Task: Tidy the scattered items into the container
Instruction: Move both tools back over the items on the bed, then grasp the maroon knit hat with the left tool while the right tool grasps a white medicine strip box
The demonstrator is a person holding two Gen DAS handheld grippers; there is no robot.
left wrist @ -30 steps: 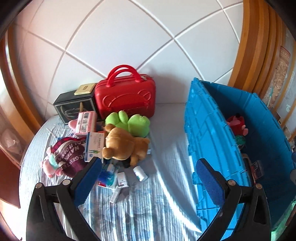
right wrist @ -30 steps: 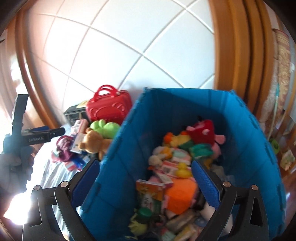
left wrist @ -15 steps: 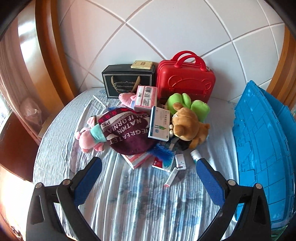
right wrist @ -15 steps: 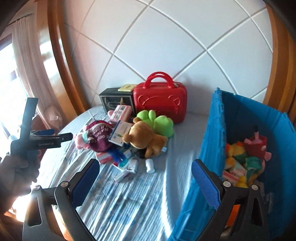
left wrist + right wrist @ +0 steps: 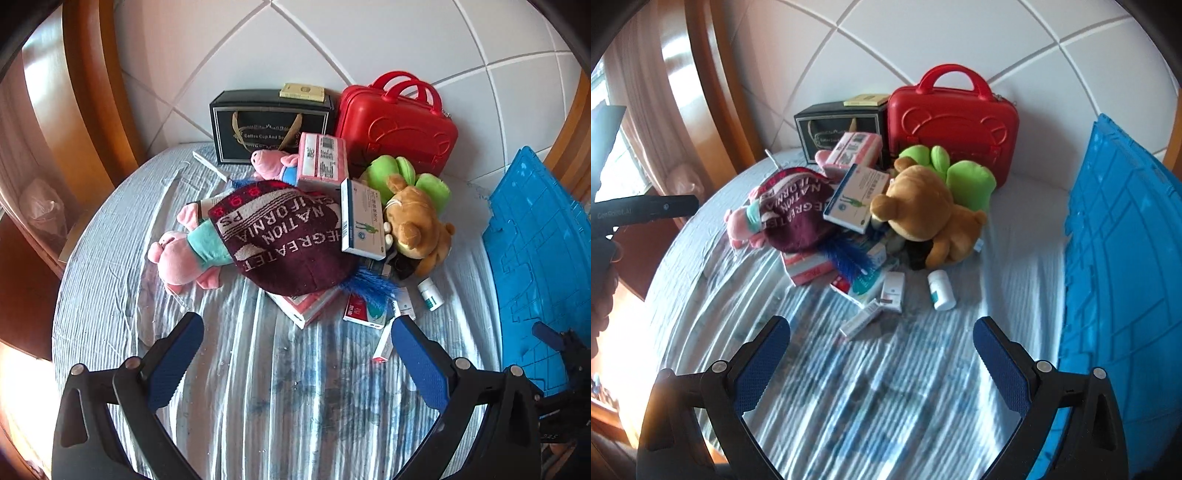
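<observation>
A pile of items lies on the striped bed cover: a maroon knit hat (image 5: 284, 236) over a pink plush pig (image 5: 184, 251), a brown teddy bear (image 5: 417, 225), a green plush (image 5: 960, 177), a white-blue box (image 5: 362, 218), small medicine boxes (image 5: 892, 288) and a white pill bottle (image 5: 940, 290). The blue crate (image 5: 535, 258) stands at the right; its outer wall (image 5: 1123, 266) fills the right wrist view's edge. My left gripper (image 5: 295, 354) is open above bare cover, short of the pile. Open as well, my right gripper (image 5: 881, 354) hovers near the small boxes.
A red hard case (image 5: 395, 122) and a black gift box (image 5: 269, 125) stand against the white padded headboard. Wooden frame curves along the left. The left hand-held gripper (image 5: 642, 212) shows at the left of the right wrist view.
Both views swung left from the blue crate toward the pile. The crate's inside is no longer seen, and both grippers stayed open and came closer to the scattered items.
</observation>
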